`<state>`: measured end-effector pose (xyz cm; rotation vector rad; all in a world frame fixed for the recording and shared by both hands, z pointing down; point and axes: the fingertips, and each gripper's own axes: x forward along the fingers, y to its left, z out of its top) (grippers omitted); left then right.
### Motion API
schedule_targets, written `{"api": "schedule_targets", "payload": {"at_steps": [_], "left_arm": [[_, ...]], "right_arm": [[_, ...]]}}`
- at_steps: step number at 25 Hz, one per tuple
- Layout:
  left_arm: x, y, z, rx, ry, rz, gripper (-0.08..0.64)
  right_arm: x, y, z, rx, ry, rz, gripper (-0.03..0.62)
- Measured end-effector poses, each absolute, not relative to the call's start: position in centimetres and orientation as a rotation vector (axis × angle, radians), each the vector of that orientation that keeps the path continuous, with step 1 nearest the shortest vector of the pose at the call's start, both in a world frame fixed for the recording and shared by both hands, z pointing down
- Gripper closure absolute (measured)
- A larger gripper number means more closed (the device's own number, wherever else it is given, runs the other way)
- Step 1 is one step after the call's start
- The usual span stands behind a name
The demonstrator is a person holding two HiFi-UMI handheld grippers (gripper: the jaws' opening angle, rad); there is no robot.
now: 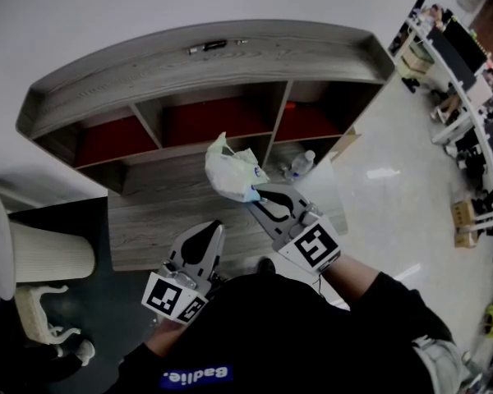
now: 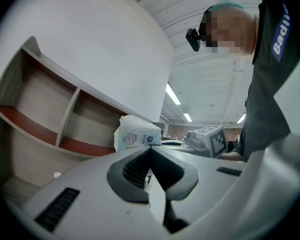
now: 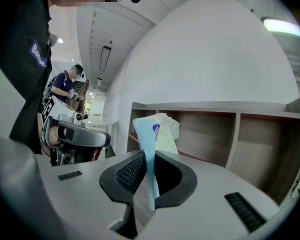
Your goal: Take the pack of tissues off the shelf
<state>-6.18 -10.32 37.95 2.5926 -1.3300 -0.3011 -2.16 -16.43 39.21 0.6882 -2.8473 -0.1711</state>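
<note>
Even, bright indoor lighting; fisheye optics in all three views.
Ceiling light strips (image 2: 172, 94) and a lamp (image 3: 285, 26) give bright light with soft shadows; a glare patch lies on the glossy floor (image 1: 382, 173). The shelf (image 1: 271, 60) bows strongly in the head view; both gripper views fall to black at the corners, and surfaces nearest the lens are soft.

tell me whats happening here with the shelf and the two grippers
A person stands at a wooden shelf with a gripper in each hand. The right gripper has its fingers pinched on the blue edge of the pack of tissues, holding it up in front of the shelf's compartments, apparently already lifted off. The left gripper is shut and empty, held lower beside it.
</note>
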Motion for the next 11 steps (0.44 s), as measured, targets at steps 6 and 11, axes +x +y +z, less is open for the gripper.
{"api": "schedule_targets", "payload": {"at_steps": [6, 11], "left_arm": [[-6.15, -10.15, 37.94, 2.591, -1.333, -0.299, 0.558], [-6.07, -9.95, 37.92, 2.59, -1.332, -0.296, 0.558]], "right_arm": [[-2.21, -16.05, 39.0, 0.683, -2.858, -0.167, 0.534], [-2.17, -15.78, 39.0, 0.678, -2.854, -0.168, 0.534]]}}
